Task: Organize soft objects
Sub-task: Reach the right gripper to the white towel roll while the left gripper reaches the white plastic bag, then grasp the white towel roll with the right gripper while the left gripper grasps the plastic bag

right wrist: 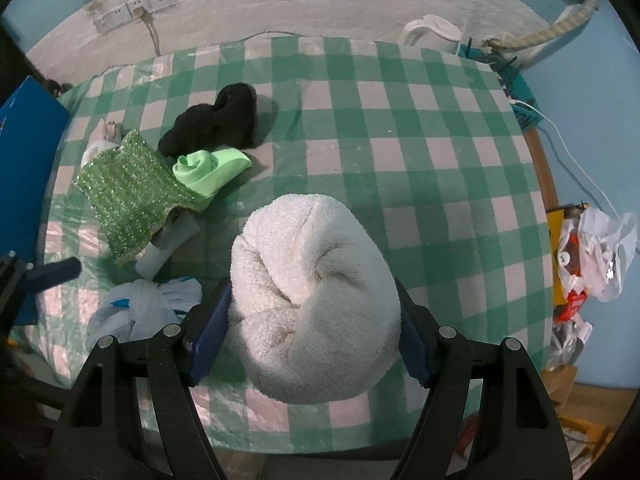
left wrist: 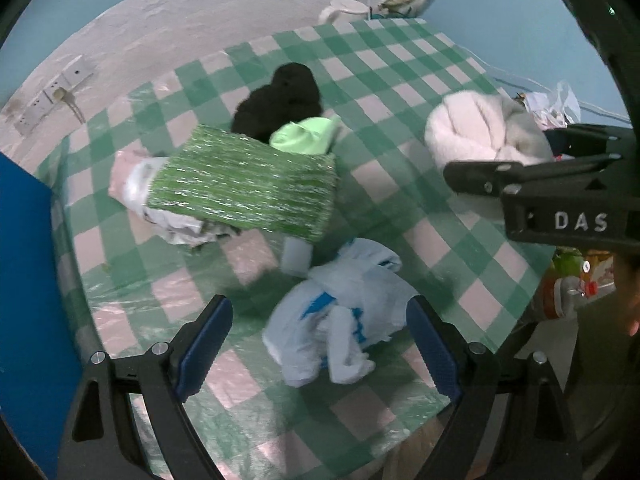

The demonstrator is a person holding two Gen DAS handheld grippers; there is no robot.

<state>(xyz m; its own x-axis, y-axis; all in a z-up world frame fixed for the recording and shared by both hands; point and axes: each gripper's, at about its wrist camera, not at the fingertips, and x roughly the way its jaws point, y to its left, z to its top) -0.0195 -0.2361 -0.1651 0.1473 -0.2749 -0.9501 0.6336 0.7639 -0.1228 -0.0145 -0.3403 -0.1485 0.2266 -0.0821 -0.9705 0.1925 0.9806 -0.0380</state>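
Checked tablecloth (right wrist: 400,152): right gripper (right wrist: 312,320) clamps white towel (right wrist: 316,280); left gripper (left wrist: 320,344) spread, apparently empty.

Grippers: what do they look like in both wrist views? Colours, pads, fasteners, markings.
Both are black plastic, with angular, truss-like finger arms with cut-outs. The left gripper has blue textured pads and round silver fasteners at the joints. The right gripper matches: blue pads, silver fasteners. Seen from the left wrist view, its body carries raised white letters "DAS". No cables or sleeves are visible.
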